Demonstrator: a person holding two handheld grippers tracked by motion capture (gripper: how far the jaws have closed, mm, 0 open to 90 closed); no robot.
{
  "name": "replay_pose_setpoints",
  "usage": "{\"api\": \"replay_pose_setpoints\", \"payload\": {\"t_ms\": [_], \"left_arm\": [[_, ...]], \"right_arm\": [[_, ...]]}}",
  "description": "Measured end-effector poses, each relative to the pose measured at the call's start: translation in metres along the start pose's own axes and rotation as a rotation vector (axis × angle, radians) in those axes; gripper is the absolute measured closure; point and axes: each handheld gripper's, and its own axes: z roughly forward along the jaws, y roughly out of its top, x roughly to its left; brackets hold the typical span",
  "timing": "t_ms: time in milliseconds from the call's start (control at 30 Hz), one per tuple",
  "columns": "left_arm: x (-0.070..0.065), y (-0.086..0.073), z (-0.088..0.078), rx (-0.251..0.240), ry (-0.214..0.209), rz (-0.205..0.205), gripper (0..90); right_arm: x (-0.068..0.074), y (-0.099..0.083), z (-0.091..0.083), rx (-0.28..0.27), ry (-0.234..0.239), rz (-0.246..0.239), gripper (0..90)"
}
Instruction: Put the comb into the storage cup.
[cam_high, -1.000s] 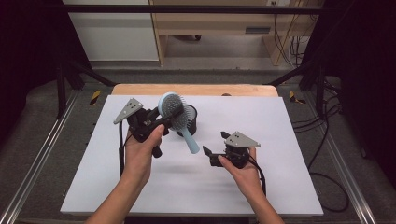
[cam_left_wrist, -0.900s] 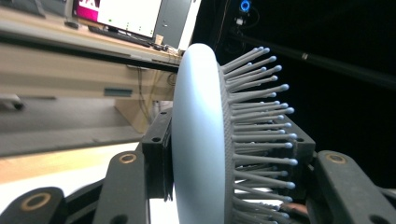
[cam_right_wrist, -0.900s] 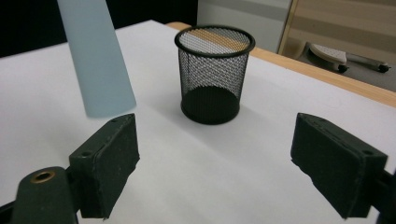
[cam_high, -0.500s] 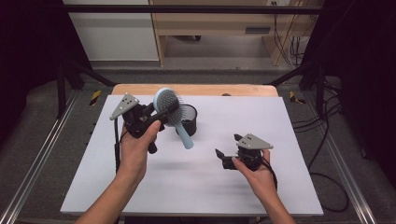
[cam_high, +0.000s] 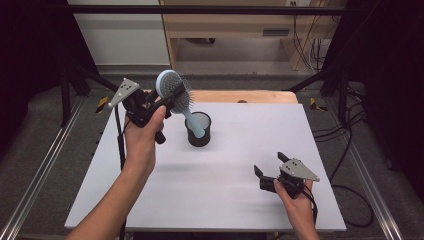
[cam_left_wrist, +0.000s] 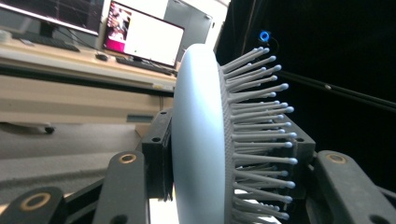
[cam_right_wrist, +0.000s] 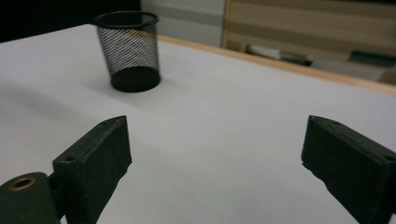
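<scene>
My left gripper (cam_high: 167, 102) is shut on the round head of a light blue hairbrush (cam_high: 172, 89) and holds it in the air over the table's far left. The brush handle slants down to the right, and its tip lies over the mouth of a black mesh cup (cam_high: 198, 135). In the left gripper view the pads clamp the brush (cam_left_wrist: 201, 140) from its back and its bristle side, with the left gripper (cam_left_wrist: 231, 145) around it. My right gripper (cam_high: 270, 164) hovers low near the front right; its jaws have just been opening, with nothing between them. The right gripper (cam_right_wrist: 219, 144) faces the cup (cam_right_wrist: 130, 51), whose mesh shows nothing inside.
The white tabletop (cam_high: 225, 195) has bare room between the cup and the right gripper. A wooden strip (cam_high: 240, 96) runs along the far edge. Metal rails (cam_high: 40, 175) flank the table, and cables (cam_high: 350, 150) hang at the right.
My left hand has lifted the brush up and toward the far left, bringing its handle tip over the cup. The right gripper has moved right and nearer the front edge, its jaws wider.
</scene>
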Motion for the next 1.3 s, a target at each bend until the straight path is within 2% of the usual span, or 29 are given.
{"api": "replay_pose_setpoints", "payload": {"t_ms": [33, 67, 167, 233, 300, 400, 467, 567, 633, 800, 900, 1300], "left_arm": [[0.003, 0.003, 0.002, -0.015, 0.005, -0.012, 49.1], [0.005, 0.005, 0.003, -0.022, 0.007, -0.023, 49.1], [0.013, 0.006, 0.007, -0.024, 0.023, -0.034, 49.1], [0.017, 0.006, 0.012, -0.012, 0.048, -0.015, 49.1], [0.021, 0.002, 0.019, 0.024, 0.082, 0.025, 49.1], [0.023, -0.002, 0.027, 0.050, 0.105, 0.060, 49.1], [0.025, -0.006, 0.031, 0.054, 0.116, 0.055, 49.1], [0.030, -0.012, 0.039, 0.051, 0.141, 0.019, 49.0], [0.032, -0.016, 0.045, 0.054, 0.148, 0.002, 49.0], [0.032, -0.018, 0.059, 0.073, 0.163, 0.040, 49.0], [0.032, -0.019, 0.065, 0.076, 0.167, 0.047, 48.9], [0.039, -0.023, 0.073, 0.077, 0.202, 0.075, 48.9]], "right_arm": [[0.000, 0.000, 0.001, 0.007, 0.021, -0.003, 8.5], [0.001, 0.004, 0.000, -0.010, 0.034, -0.039, 8.9], [0.000, 0.004, -0.001, -0.022, 0.048, -0.022, 8.9], [0.001, 0.005, -0.002, -0.029, 0.054, -0.020, 8.8], [0.000, 0.005, -0.003, -0.030, 0.058, -0.019, 8.4], [-0.002, 0.004, -0.006, -0.032, 0.072, -0.007, 6.5], [-0.003, 0.003, -0.007, -0.034, 0.086, -0.002, 5.7], [-0.003, 0.002, -0.009, -0.031, 0.093, -0.007, 5.8], [-0.003, 0.001, -0.010, -0.031, 0.097, -0.007, 5.8], [-0.005, 0.001, -0.011, -0.033, 0.106, -0.004, 5.5], [-0.004, 0.000, -0.009, -0.026, 0.111, -0.012, 5.5], [-0.004, -0.001, -0.009, -0.019, 0.116, -0.015, 5.4]]}}
